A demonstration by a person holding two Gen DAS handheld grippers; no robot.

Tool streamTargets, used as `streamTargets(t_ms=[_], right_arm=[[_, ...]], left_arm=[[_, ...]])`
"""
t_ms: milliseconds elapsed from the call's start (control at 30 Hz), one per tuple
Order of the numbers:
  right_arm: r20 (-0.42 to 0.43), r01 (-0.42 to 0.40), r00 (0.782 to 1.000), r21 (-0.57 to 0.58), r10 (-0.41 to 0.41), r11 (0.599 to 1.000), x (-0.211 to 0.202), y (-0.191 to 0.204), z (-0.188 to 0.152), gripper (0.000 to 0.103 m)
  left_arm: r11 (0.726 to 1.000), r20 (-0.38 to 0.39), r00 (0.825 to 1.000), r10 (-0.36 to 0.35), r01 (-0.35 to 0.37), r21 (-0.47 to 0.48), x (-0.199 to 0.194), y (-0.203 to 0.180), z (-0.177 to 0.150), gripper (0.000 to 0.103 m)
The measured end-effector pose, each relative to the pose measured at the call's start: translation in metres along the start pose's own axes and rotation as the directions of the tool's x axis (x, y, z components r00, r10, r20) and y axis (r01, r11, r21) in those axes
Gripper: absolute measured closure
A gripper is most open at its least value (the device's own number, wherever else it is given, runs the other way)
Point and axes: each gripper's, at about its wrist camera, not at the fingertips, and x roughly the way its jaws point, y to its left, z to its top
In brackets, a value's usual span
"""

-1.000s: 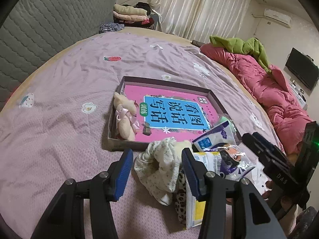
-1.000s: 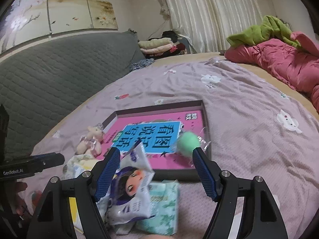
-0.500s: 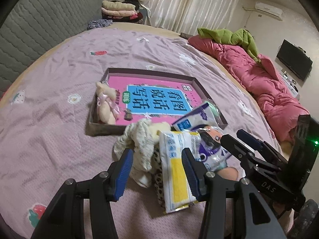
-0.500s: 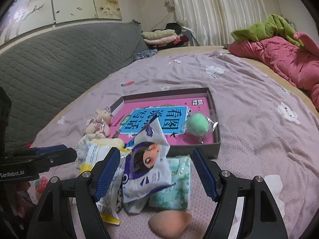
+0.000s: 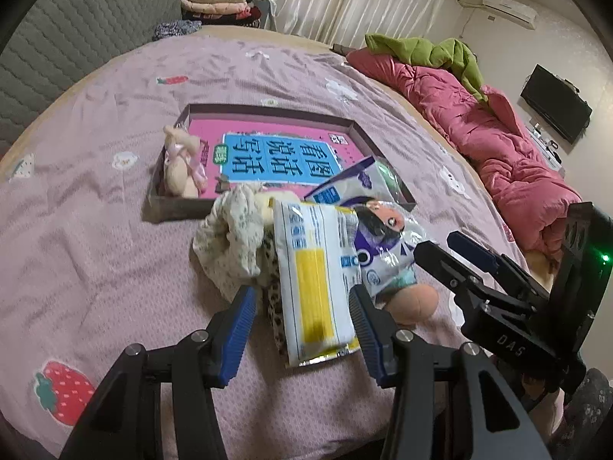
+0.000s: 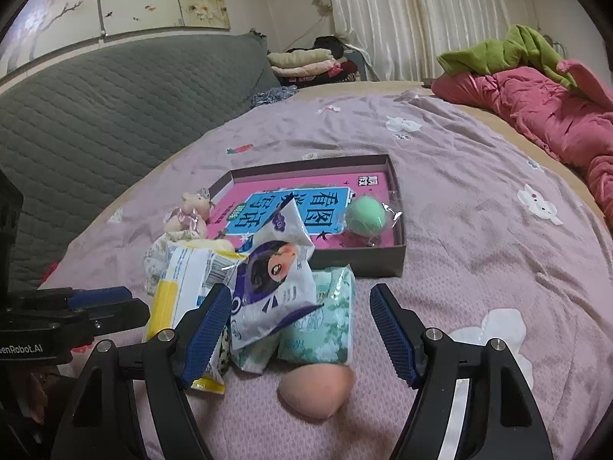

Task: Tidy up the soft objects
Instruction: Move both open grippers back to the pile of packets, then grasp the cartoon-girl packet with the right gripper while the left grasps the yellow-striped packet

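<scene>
A shallow brown box (image 5: 245, 113) (image 6: 398, 257) with a pink and blue book inside lies on the bed. A small plush toy (image 5: 182, 166) (image 6: 187, 212) leans at its left edge and a wrapped green sponge (image 6: 366, 214) sits in its right corner. In front lies a pile: a floral cloth (image 5: 233, 237), a white and yellow packet (image 5: 314, 280) (image 6: 180, 280), a cartoon-face packet (image 5: 383, 237) (image 6: 276, 283), a green tissue pack (image 6: 325, 322) and a peach sponge (image 5: 415, 303) (image 6: 318, 391). My left gripper (image 5: 302, 329) is open around the yellow packet's near end. My right gripper (image 6: 300, 329) is open above the tissue pack and peach sponge.
The purple patterned bedsheet (image 5: 95, 211) spreads all around. A pink quilt (image 5: 479, 126) with a green garment (image 5: 429, 50) lies along the right. A grey quilted headboard (image 6: 115, 103) and folded clothes (image 6: 302, 61) stand at the back.
Both grippers have pulled back toward me from the box, bringing the pile and the peach sponge into view between the fingers. Both stay open.
</scene>
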Motion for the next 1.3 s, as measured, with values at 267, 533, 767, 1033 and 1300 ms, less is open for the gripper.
streamTargets(t_ms=[267, 533, 767, 1033, 1300], right_arm=[[-0.011, 0.002, 1.000, -0.024, -0.002, 1.000, -0.006, 0.005, -0.005, 0.027], [-0.015, 0.002, 1.000, -0.031, -0.003, 1.000, -0.007, 0.007, -0.008, 0.027], [-0.023, 0.003, 1.000, -0.028, -0.003, 1.000, -0.007, 0.007, -0.011, 0.027], [-0.026, 0.003, 1.000, -0.023, -0.003, 1.000, -0.004, 0.004, -0.010, 0.027], [-0.027, 0.002, 1.000, -0.011, -0.003, 1.000, 0.000, 0.000, -0.010, 0.027]], left_arm=[[0.998, -0.038, 0.998, -0.041, 0.040, -0.039, 0.003, 0.002, -0.007, 0.052], [0.997, -0.073, 0.996, -0.058, 0.055, -0.046, 0.009, 0.000, -0.015, 0.052], [0.996, -0.063, 0.995, -0.080, 0.076, -0.054, 0.012, 0.000, -0.013, 0.052], [0.993, -0.056, 0.993, -0.100, 0.097, -0.064, 0.017, 0.000, -0.009, 0.055], [0.992, -0.045, 0.993, -0.113, 0.110, -0.060, 0.018, 0.001, -0.007, 0.074]])
